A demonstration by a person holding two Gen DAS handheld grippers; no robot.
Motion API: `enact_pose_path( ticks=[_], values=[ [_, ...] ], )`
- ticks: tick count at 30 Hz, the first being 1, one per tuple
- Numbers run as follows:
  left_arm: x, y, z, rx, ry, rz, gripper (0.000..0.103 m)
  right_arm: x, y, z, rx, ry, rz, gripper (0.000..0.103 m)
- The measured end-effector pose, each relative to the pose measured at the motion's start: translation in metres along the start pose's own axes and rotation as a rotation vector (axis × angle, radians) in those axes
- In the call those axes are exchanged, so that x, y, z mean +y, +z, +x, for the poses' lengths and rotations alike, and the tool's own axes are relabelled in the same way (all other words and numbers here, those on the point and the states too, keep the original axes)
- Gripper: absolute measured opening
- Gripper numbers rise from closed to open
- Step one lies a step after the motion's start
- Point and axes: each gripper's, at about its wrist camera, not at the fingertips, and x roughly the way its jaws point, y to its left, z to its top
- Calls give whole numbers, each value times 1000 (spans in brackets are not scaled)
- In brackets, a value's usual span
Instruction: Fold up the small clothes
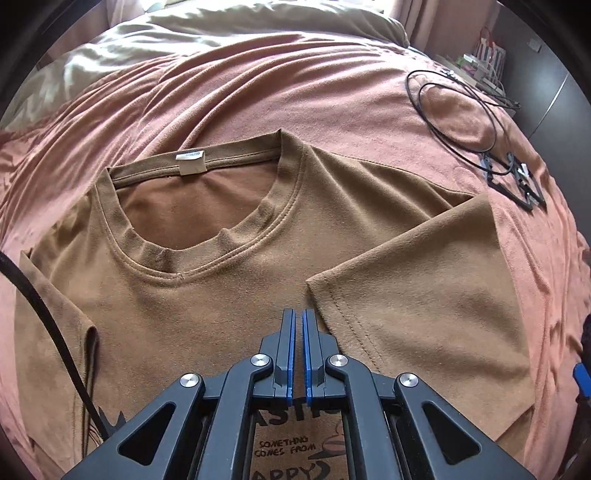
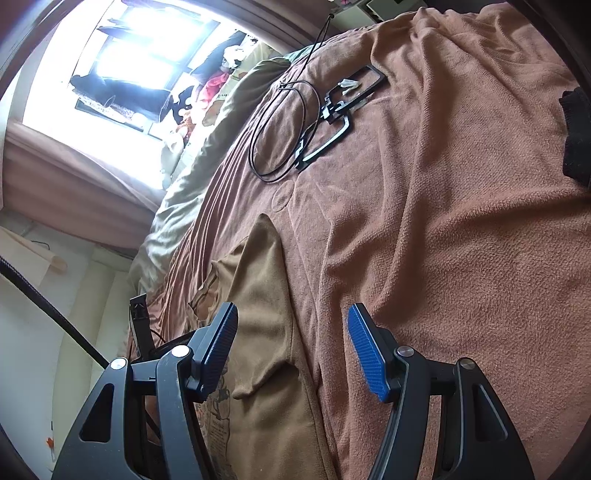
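A brown T-shirt [image 1: 207, 306] lies flat on the pink bed cover [image 1: 295, 92], collar toward the far side, print side up. Its right sleeve [image 1: 417, 306] is folded in over the chest. My left gripper [image 1: 298, 314] hovers over the chest just below the collar, jaws almost touching, with nothing between them. In the right wrist view the shirt [image 2: 258, 332] runs along the bed under my right gripper [image 2: 291, 321], which is open and empty above the shirt's edge.
A black cable coil [image 1: 454, 110] and black frame pieces [image 1: 517, 181] lie on the cover at the far right; they also show in the right wrist view [image 2: 332, 110]. A pale duvet [image 1: 221, 33] is bunched at the far end. A dark object [image 2: 576, 133] sits at the right edge.
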Motion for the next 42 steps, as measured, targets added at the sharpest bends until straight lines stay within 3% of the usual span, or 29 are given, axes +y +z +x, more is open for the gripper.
enact_pose_path(
  ticks=[2,6,11,21,28,31,32,33,34,42],
  values=[
    [-5,-5,-5,15,-44,-3,9,3,0,0,-2,2,-8,61],
    [-15,-25,-15,26,-107,-6,29,9,-2,0,4,12,-23,61],
    [-20,-49,-21,56,-166,-51,34,15,-5,4,22,17,-48,61],
    [-45,-80,-34,74,-245,-99,34,31,-10,22,83,27,-118,61],
    [-59,-94,-32,93,-225,-111,34,30,-11,34,119,26,-122,60],
    [-62,-96,-27,92,-213,-120,33,33,-11,40,141,35,-130,48],
    [-63,-96,-26,87,-209,-125,27,34,-13,42,149,38,-134,44],
    [-63,-97,-25,87,-204,-126,14,36,-14,45,156,39,-140,42],
    [-64,-97,-25,92,-207,-125,10,36,-14,47,161,37,-146,41],
    [-64,-103,-37,92,-231,-109,6,33,-14,72,186,-18,-151,40]
  ],
)
